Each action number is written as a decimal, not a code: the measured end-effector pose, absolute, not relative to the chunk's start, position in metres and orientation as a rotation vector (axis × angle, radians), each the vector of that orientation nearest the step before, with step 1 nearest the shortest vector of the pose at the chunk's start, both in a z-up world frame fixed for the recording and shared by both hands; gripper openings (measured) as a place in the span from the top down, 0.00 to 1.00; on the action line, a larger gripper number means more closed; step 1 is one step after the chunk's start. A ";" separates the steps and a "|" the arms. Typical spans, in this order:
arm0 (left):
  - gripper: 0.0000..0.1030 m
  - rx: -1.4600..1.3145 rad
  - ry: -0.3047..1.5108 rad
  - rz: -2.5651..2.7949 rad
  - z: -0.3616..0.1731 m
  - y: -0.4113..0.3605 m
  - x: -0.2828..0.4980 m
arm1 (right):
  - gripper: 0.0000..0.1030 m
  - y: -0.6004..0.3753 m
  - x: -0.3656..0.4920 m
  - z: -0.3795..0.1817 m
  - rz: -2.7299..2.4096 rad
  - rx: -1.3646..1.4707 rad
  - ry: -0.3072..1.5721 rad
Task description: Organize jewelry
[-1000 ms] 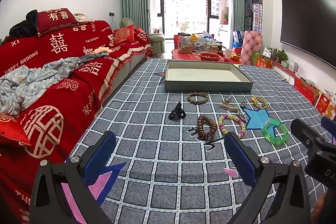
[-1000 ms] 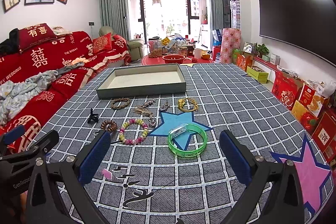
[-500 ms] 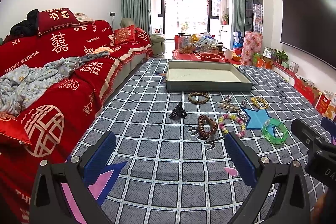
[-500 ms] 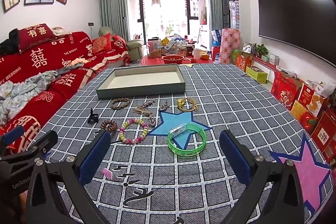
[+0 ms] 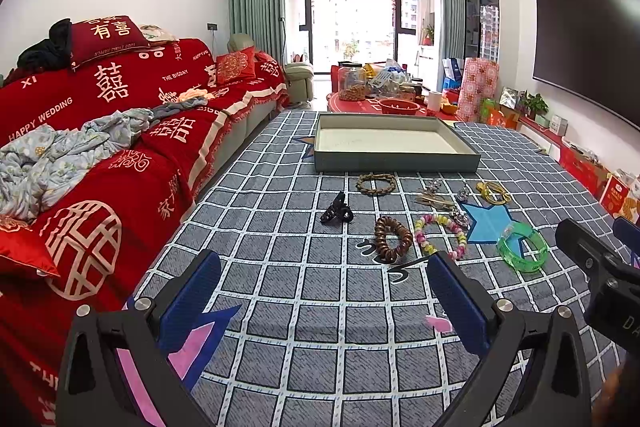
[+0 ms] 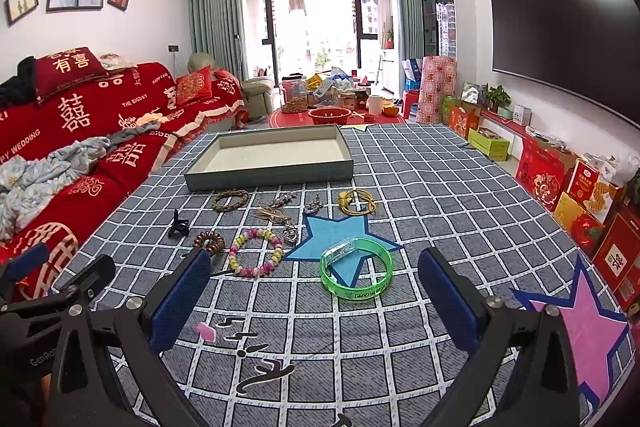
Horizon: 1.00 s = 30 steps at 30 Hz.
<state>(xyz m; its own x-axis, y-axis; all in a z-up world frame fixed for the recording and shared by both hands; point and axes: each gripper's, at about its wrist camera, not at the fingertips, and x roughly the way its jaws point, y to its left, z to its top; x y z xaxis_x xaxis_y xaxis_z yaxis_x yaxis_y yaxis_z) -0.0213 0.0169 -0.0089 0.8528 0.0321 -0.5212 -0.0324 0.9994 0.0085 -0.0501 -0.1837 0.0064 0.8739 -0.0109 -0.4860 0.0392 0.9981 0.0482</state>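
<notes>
A grey checked cloth (image 6: 420,187) is covering the whole work surface, and a red sofa (image 5: 120,131) is standing along its left side. At the far end of the cloth a shallow grey tray (image 6: 276,174) is lying with nothing inside it.

In front of the tray the jewelry is lying scattered on the cloth. A green bangle (image 6: 356,273) is resting partly on a blue star patch (image 6: 332,231), nearest to the right gripper (image 6: 314,297). Left of it a pastel bead bracelet (image 6: 256,253) is lying, and just beside that a brown bead bracelet (image 5: 393,239). A black hair clip (image 5: 336,214) is sitting further left, apart from the others. Closer to the tray a braided brown bracelet (image 5: 376,183), a gold piece (image 6: 357,202) and some small silver pieces (image 6: 280,211) are lying in a loose row.

The right gripper is hovering above the cloth with its blue fingers spread wide and holding nothing. The left gripper (image 5: 324,291) is hovering beside it, also spread wide and holding nothing, pointing toward the brown bead bracelet.
</notes>
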 end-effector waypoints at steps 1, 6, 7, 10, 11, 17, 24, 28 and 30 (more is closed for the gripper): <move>0.00 -0.001 0.548 0.034 -0.009 0.017 -0.021 | 0.00 -0.184 -0.050 0.007 -0.026 0.058 0.507; 0.00 0.004 0.552 0.030 -0.010 0.015 -0.020 | 0.00 -0.185 -0.051 0.007 -0.025 0.059 0.507; 0.00 0.003 0.554 0.029 -0.010 0.014 -0.019 | 0.00 -0.184 -0.052 0.008 -0.024 0.061 0.507; 0.00 0.001 0.562 0.029 -0.012 0.015 -0.018 | 0.00 -0.185 -0.050 0.007 -0.024 0.061 0.509; 0.00 0.001 0.565 0.028 -0.012 0.016 -0.017 | 0.00 -0.185 -0.050 0.007 -0.025 0.060 0.508; 0.00 0.018 0.581 0.012 -0.012 0.017 -0.012 | 0.00 -0.188 -0.045 0.006 0.000 0.064 0.549; 0.00 0.000 0.720 -0.109 -0.018 0.026 0.016 | 0.00 -0.213 -0.020 -0.003 0.017 0.090 0.691; 0.00 0.017 0.766 -0.119 -0.019 0.024 0.035 | 0.00 -0.234 0.001 -0.014 0.001 0.132 0.796; 0.00 0.020 0.790 -0.117 -0.020 0.021 0.048 | 0.00 -0.241 0.010 -0.019 -0.015 0.137 0.832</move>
